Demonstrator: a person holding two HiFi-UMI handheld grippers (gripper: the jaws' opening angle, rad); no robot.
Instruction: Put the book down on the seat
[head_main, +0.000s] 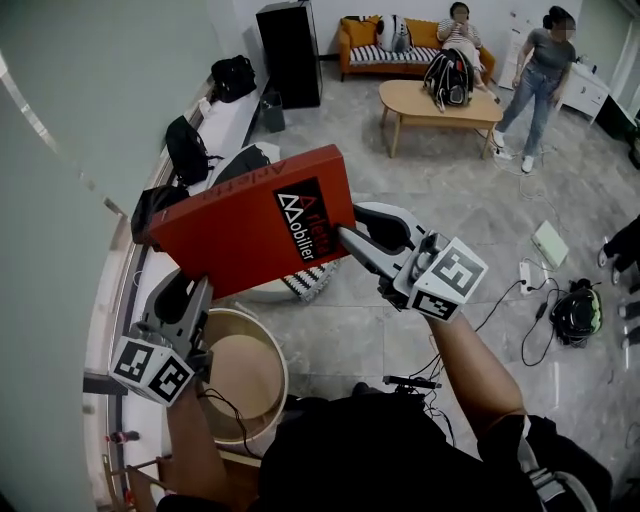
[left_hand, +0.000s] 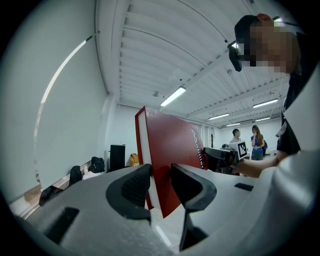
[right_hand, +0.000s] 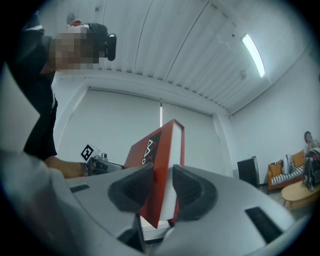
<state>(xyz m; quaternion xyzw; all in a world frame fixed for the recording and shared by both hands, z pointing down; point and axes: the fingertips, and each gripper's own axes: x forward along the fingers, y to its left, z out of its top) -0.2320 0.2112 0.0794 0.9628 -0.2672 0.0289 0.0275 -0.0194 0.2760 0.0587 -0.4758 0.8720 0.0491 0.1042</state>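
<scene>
Gripping the lower left corner of the red book (head_main: 250, 220), the left tongs (head_main: 190, 290) are clamped on it, and the left gripper view shows a pad pressed on each face. Just below them, at the lower left of the head view, stands a round pale-topped seat (head_main: 245, 375), likely the one meant. The book hangs tilted in mid-air at the centre of the frame, well clear of that seat. At its right edge the right tongs (head_main: 345, 238) are likewise closed on cover and pages. The carry looks under way. Lowering the book flat onto the seat and letting go are not yet done.
</scene>
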